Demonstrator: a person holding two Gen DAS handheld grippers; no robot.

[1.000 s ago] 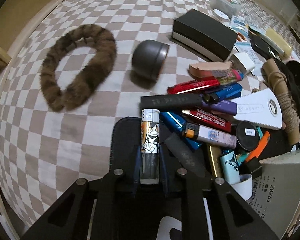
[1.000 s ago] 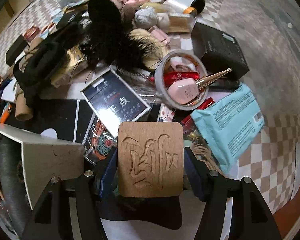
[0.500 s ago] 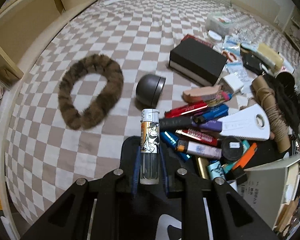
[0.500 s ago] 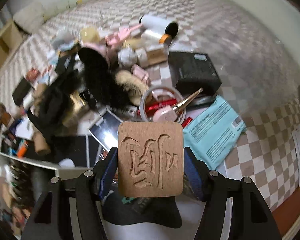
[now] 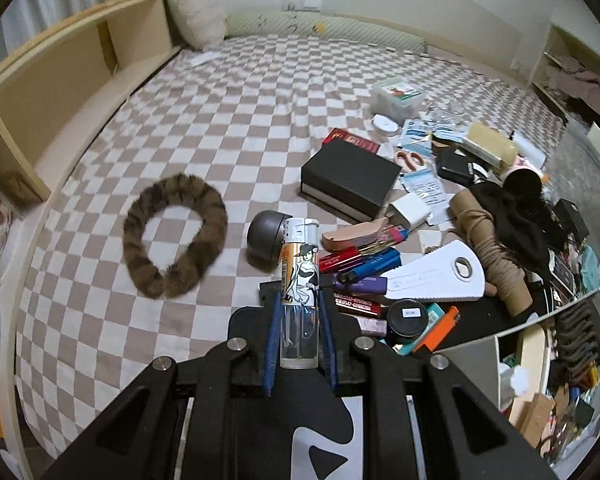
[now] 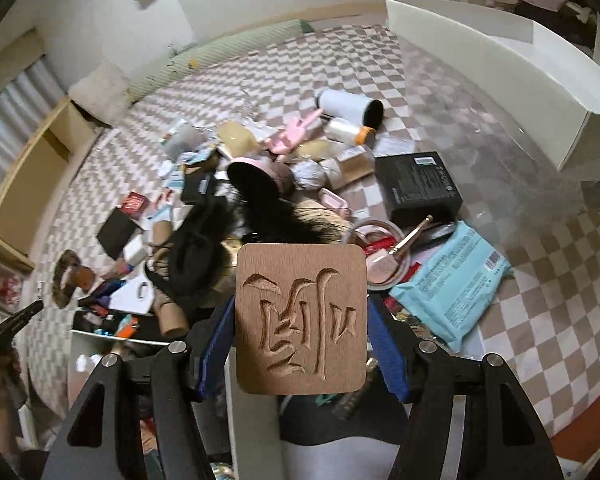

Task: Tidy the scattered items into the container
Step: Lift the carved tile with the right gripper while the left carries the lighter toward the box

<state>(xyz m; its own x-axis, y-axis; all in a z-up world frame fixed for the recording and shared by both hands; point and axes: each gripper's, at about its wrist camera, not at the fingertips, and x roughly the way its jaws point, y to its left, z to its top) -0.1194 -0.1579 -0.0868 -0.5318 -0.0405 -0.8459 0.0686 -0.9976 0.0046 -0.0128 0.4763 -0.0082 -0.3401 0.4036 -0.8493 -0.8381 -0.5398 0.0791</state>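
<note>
My left gripper (image 5: 299, 316) is shut on a clear lighter (image 5: 299, 280) printed with a woman's figure, held upright above the checkered bed. Behind it lies a pile of more lighters (image 5: 364, 264), a white scraper card (image 5: 440, 274) and a round black tin (image 5: 407, 316). My right gripper (image 6: 301, 344) is shut on a square wooden coaster (image 6: 301, 318) with a carved character. It hangs high above a heap of scattered items (image 6: 260, 200). A white-walled container (image 5: 484, 354) holding several items sits at the lower right of the left wrist view and shows again, as the container (image 6: 85, 342), at lower left.
A furry brown ring (image 5: 174, 236), a grey dome (image 5: 265, 234) and a black box (image 5: 350, 180) lie on the bed. A teal packet (image 6: 452, 284), another black box (image 6: 418, 184) and a white lid (image 6: 500, 64) show in the right wrist view. A hand with the other gripper (image 6: 4, 332) shows at left.
Both grippers have risen well above the bed with the lighter and the coaster still held. The views now take in much more of the room.
</note>
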